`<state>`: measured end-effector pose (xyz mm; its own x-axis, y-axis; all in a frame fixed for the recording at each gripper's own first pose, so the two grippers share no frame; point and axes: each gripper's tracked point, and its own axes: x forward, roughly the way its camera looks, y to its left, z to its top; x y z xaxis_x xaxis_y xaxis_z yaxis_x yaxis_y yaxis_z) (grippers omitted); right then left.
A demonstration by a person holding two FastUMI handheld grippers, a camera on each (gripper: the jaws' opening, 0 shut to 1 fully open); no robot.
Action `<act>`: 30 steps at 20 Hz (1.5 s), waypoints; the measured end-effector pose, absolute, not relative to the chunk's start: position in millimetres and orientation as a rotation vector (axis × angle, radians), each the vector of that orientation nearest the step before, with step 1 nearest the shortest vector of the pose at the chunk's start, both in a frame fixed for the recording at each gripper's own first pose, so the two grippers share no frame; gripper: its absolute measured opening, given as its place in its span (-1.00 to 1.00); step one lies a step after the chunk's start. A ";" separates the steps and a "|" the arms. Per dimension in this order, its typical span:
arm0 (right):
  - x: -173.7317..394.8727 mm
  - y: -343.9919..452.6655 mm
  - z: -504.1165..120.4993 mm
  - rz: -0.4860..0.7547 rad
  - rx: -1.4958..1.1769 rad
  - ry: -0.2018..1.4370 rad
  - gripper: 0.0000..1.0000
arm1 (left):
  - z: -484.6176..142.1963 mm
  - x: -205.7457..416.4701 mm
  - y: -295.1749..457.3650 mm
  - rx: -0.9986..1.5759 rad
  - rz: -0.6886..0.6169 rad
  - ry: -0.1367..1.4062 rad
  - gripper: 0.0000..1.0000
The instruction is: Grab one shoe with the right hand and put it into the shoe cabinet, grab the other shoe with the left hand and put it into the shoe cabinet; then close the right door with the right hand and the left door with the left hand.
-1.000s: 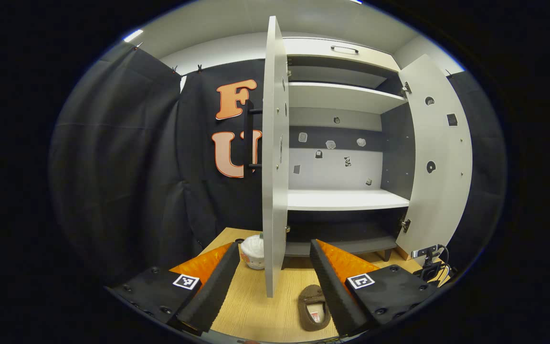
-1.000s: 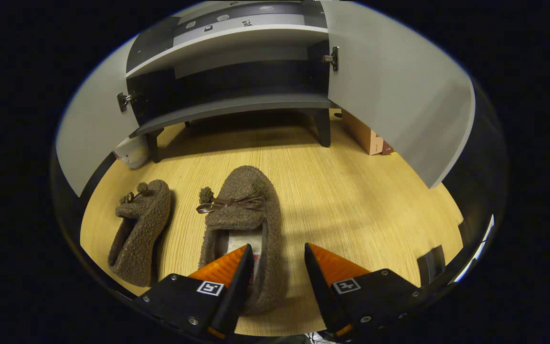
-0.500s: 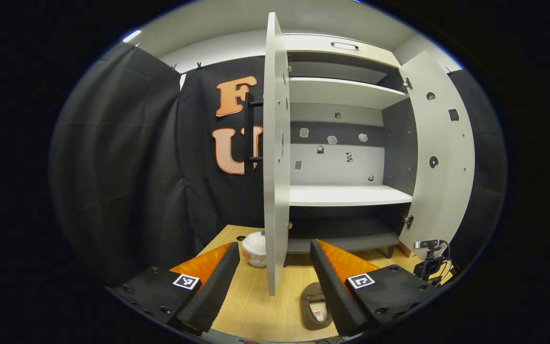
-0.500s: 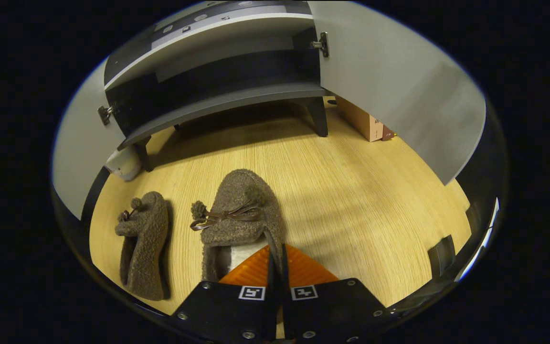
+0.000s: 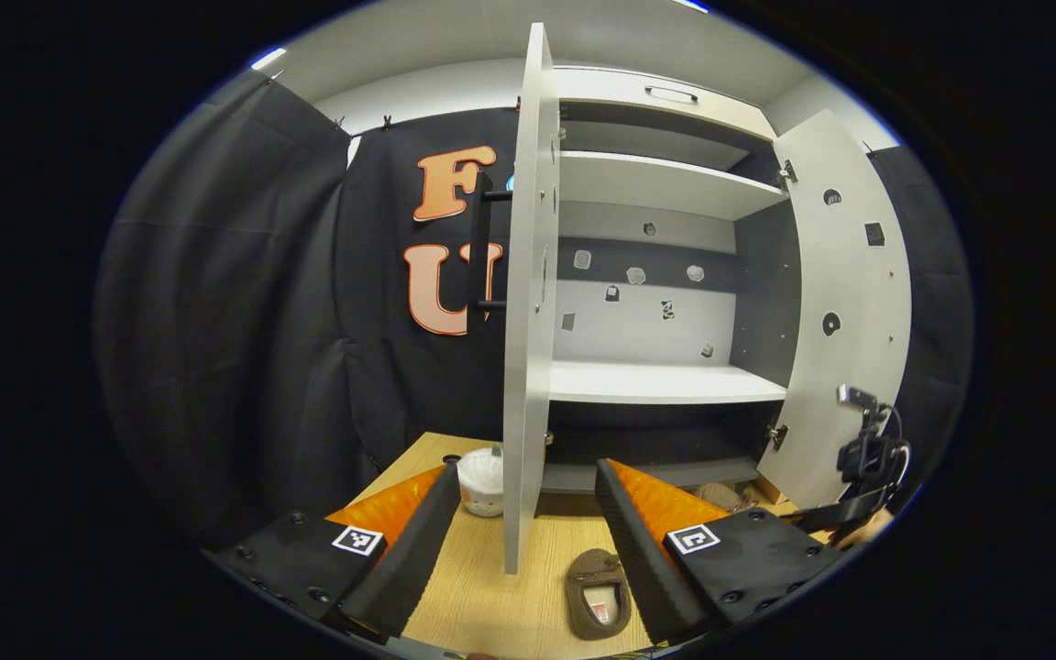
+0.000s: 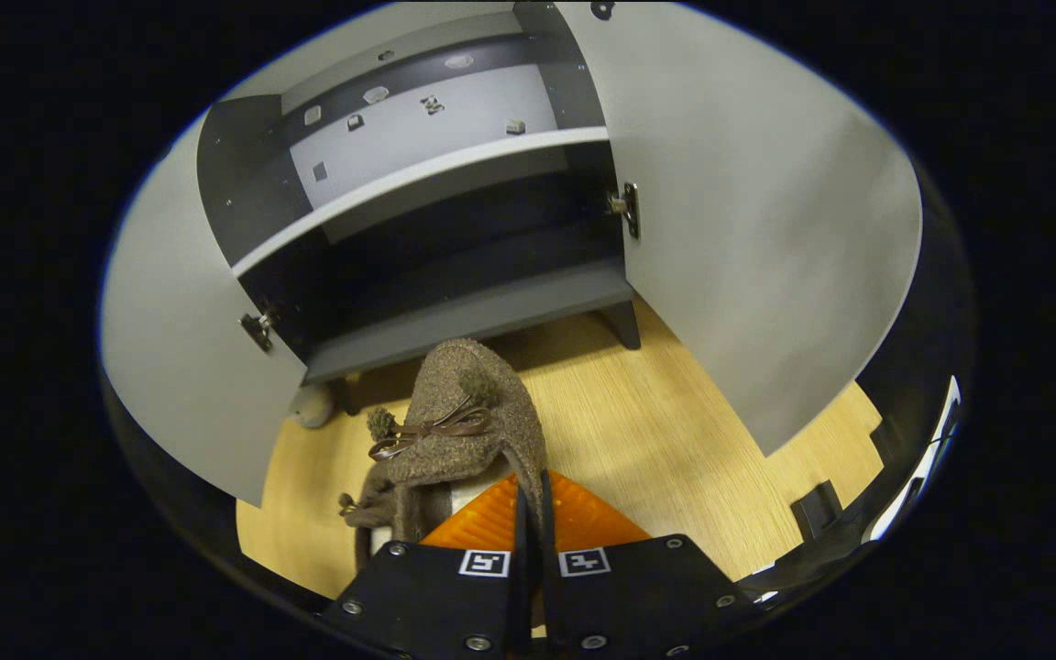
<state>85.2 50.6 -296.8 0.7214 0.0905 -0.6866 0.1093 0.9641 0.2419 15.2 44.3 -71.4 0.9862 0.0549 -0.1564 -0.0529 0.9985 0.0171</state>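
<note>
In the left gripper view, the left gripper (image 5: pixel 523 513) hangs with fingers spread wide and empty before the shoe cabinet (image 5: pixel 665 275), the other shoe (image 5: pixel 598 594) on the floor (image 5: pixel 482 596) below. In the right gripper view, the right gripper (image 6: pixel 528 513) pinches the brown shoe (image 6: pixel 464 422) by its side wall, lifted before the cabinet's bottom shelf (image 6: pixel 482 316), between both open doors.

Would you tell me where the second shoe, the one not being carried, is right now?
In the left gripper view, the second shoe lies on the wooden floor, low and just right of centre, beside the left door.
</note>
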 end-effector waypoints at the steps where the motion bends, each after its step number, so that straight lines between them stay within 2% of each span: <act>1: 87.8 53.7 -276.5 -0.002 0.277 0.740 -0.90 | -70.2 15.9 44.3 0.009 0.051 0.155 0.94; 5: 114.4 64.2 -205.7 0.027 0.305 0.634 -0.90 | -67.1 20.6 43.8 0.002 0.035 0.138 0.99; 6: 124.7 64.8 -193.7 0.031 0.307 0.613 -0.90 | -66.8 21.9 43.5 0.005 0.033 0.133 0.89; 7: 133.8 66.1 -179.9 0.035 0.310 0.593 -0.90 | -65.9 23.3 44.1 0.006 0.030 0.131 0.99; 17: 272.8 72.8 -77.9 0.039 0.308 0.431 -0.91 | -64.5 33.6 54.3 0.002 0.036 0.117 0.94; 18: 290.8 71.5 -74.5 0.027 0.298 0.423 -0.91 | -64.3 34.7 58.3 0.007 0.044 0.114 0.99; 24: 378.5 56.0 -77.2 -0.058 0.294 0.431 -0.90 | -62.2 43.8 75.9 0.008 0.089 0.114 0.94; 25: 389.2 53.3 -82.6 -0.069 0.289 0.444 -0.90 | -62.9 45.9 77.6 0.013 0.094 0.120 0.89; 27: 405.4 51.9 -99.2 -0.086 0.297 0.485 -0.91 | -61.7 48.1 77.9 0.025 0.098 0.124 0.99; 30: 417.1 48.6 -128.4 -0.103 0.301 0.562 -0.90 | -59.9 48.8 78.0 0.027 0.105 0.127 0.94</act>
<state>417.1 48.6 -128.4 0.8423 -0.0140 -0.5388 0.1774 0.9512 0.2526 48.8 78.0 -59.9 0.9865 0.1063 -0.1246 -0.1029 0.9941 0.0336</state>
